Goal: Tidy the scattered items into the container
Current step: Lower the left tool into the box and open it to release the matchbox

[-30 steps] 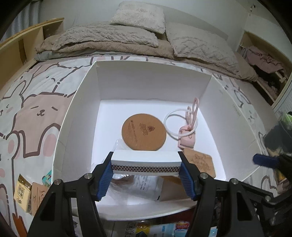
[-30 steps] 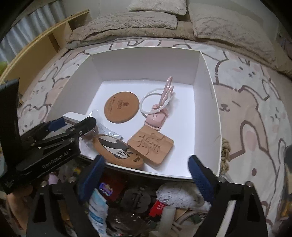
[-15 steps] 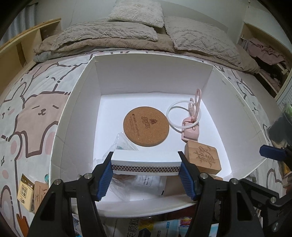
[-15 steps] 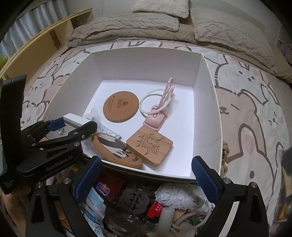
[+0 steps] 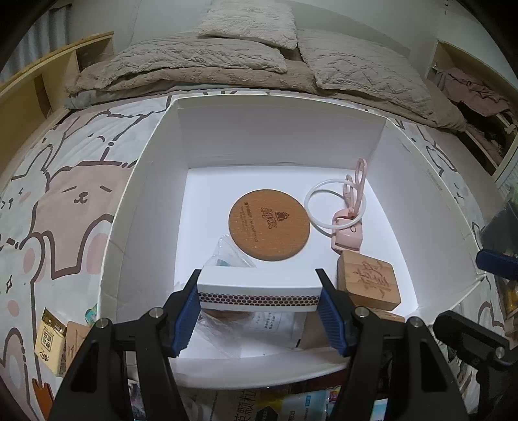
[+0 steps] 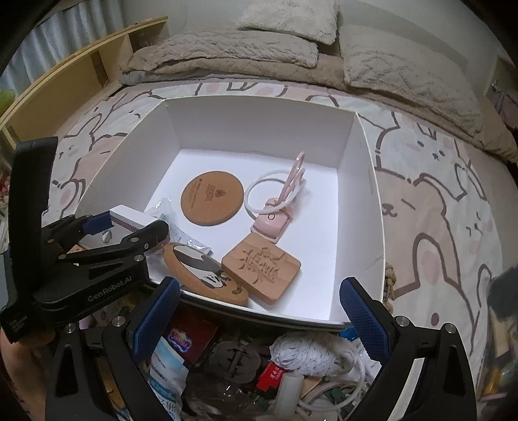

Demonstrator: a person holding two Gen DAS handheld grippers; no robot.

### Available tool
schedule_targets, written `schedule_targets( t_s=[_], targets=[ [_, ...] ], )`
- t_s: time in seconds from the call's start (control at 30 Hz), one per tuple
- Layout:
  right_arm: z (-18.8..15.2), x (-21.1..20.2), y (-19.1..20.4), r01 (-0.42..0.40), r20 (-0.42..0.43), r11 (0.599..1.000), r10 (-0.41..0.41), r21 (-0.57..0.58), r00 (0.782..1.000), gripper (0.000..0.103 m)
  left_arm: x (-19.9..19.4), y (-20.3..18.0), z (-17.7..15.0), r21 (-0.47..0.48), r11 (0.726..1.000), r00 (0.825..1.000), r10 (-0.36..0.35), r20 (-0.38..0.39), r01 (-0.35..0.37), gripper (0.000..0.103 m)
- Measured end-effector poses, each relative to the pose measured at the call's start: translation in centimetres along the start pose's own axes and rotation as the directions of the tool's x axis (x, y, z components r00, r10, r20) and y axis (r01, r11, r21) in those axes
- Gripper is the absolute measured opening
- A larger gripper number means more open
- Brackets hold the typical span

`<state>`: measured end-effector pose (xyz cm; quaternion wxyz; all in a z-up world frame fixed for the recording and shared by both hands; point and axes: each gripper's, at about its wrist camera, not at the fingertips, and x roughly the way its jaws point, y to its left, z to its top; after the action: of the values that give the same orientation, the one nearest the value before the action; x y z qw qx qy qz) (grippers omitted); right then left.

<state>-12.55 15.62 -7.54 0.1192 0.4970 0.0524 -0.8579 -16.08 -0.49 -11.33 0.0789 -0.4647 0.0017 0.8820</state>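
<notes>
My left gripper (image 5: 259, 299) is shut on a small white box (image 5: 257, 287) with a honeycomb band along its edge, held over the near left part of the open white container (image 5: 281, 136). The same box (image 6: 128, 221) shows between the blue pads in the right wrist view. Inside the container lie a round cork coaster (image 5: 268, 224), a pink clip with a white ring (image 5: 346, 220), an engraved wooden block (image 5: 367, 281), a clear plastic bag (image 5: 231, 251) and a panda coaster (image 6: 204, 272). My right gripper (image 6: 259, 319) stands open and empty above the near rim of the container (image 6: 259, 319).
A heap of loose items lies in front of the container: a ball of white string (image 6: 310, 353), packets (image 6: 168, 362), a red tag (image 6: 272, 375). Small packets (image 5: 48, 336) lie on the cartoon-print bedsheet (image 5: 64, 200) to the left. Pillows (image 5: 249, 19) and wooden shelving (image 5: 39, 84) sit beyond.
Both views have tilted slightly, so the container sits lower and nearer in frame. The left gripper keeps its hold on the white box; the right stays open.
</notes>
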Motion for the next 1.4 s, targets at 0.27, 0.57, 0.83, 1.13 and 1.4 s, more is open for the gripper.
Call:
schedule_targets(
  t_s=[0.27,0.57,0.83,1.13,1.4],
  targets=[
    [0.4,-0.6,-0.2,-0.003,0.016,1.000,0.002,0.015,1.000,0.099,-0.1,-0.3,0.1,-0.004,1.000,1.000,0.009,-0.008,-0.009,0.074],
    [0.3,-0.7,-0.5,0.005,0.013,1.000,-0.005,0.024,1.000,0.099,-0.4,-0.8,0.1,0.004,1.000,1.000,0.018,-0.001,-0.018,0.078],
    [0.3,-0.9,-0.8,0.008,0.017,1.000,-0.008,0.028,1.000,0.099,-0.7,-0.7,0.1,-0.002,1.000,1.000,0.018,0.007,-0.018,0.079],
    [0.5,-2.1,-1.6,-0.006,0.073,0.998,0.001,0.058,0.997,0.099,-2.5,-0.4,0.5,-0.023,1.000,0.999,0.004,0.050,-0.002,0.085],
    [0.0,-3.5,-2.0,-0.011,0.153,0.998,0.003,0.055,0.988,0.099,-5.2,0.3,0.7,-0.054,0.998,0.993,-0.007,0.118,0.013,0.097]
  ],
)
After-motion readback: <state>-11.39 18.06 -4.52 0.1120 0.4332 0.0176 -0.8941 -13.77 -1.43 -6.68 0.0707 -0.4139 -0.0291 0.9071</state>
